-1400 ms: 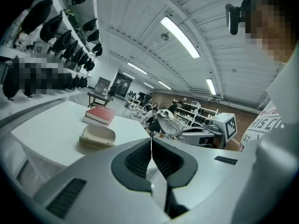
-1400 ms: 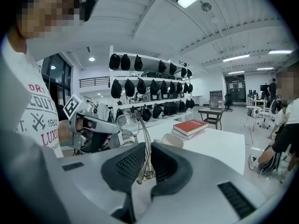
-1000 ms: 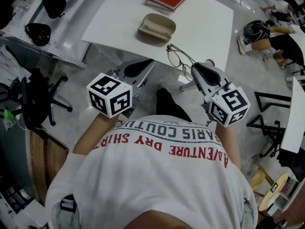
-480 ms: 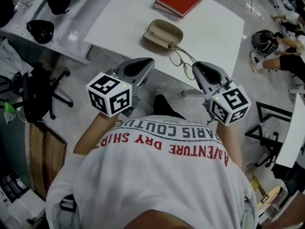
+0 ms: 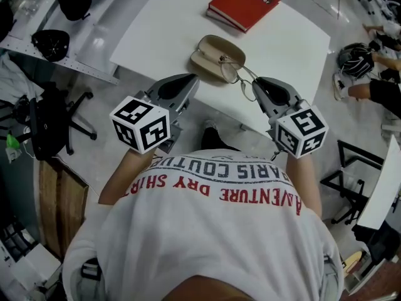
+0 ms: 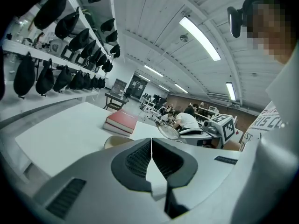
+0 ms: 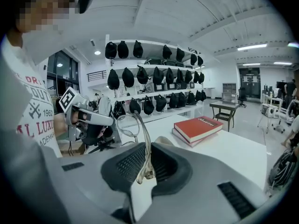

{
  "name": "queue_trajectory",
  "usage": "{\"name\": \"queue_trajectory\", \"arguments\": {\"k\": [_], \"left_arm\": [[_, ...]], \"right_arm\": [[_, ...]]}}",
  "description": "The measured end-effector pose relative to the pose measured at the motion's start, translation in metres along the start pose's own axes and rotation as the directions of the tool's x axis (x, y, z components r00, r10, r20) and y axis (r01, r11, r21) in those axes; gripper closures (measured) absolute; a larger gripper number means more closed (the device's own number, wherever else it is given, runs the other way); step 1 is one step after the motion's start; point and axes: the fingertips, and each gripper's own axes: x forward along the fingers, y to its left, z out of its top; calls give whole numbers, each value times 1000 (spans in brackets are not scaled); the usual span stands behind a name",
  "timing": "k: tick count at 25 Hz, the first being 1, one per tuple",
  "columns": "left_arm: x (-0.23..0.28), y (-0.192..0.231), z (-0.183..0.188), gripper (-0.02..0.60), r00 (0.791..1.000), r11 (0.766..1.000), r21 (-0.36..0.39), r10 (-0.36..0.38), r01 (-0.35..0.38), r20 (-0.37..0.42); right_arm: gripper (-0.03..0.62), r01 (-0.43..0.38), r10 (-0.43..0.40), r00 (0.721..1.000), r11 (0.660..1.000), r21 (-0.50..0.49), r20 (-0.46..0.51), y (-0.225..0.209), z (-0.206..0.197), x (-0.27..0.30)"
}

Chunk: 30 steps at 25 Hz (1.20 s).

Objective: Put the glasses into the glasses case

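- The right gripper (image 7: 145,160) (image 5: 258,84) is nearly closed, its dark ribbed pads pinching one pale translucent temple arm of the thin wire-framed glasses (image 7: 127,126) (image 5: 238,79) with clear lenses
- The glasses stick out beyond its tips over the near edge of the white bench (image 5: 163,30). In the head view one lens overlaps the near end of the open beige oval glasses case (image 5: 210,50) (image 7: 163,140); whether it touches the case cannot be told
- The left gripper (image 6: 152,146) (image 5: 191,79) has its pads pressed together with nothing between them. It hangs just off the bench's near edge, beside the glasses case and apart from it
- Each gripper carries a white cube with black square markers at its back end
- The glasses case lies on the bench with both halves spread open and hollow sides up
- Farther back on the bench lies a red hardback book (image 5: 244,4) (image 7: 198,129) (image 6: 121,122), apart from the case. White lettering on its cover reads "Mobilier"
- The person's white T-shirt (image 5: 213,231) shows dark letters "ARIS COUTU" and red letters "AVENTURE DRY SHIR", upside down in the head view
- White wall shelves (image 7: 154,69) beyond the bench hold rows of black rounded items
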Motion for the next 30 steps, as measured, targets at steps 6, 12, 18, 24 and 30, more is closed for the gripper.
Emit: {"name": "queue_trajectory", "arguments": {"k": [6,12,18,24,30], "left_arm": [[11,16,5,552,1000,1000,-18,18,-18,1],[18,35,2,552,999,999,-30,40,-40,-13],[20,54,-2,552,998,997,-38,61,-62,-23],[24,72,-6,552,995,994,-52,92,-94,-34],[27,82,-8,552,994,992,-64,104,-107,-46]], "right_arm": [[549,-22,22,999,1000,-16,-24,-11,4,20],[549,-53,52,997,998,-23,-53,-16,5,48],[549,-80,77,994,996,-30,-80,-19,3,76],[549,-104,99,989,994,-33,-114,-27,-3,103],[549,-116,110,979,993,-24,-169,-34,-19,128]]}}
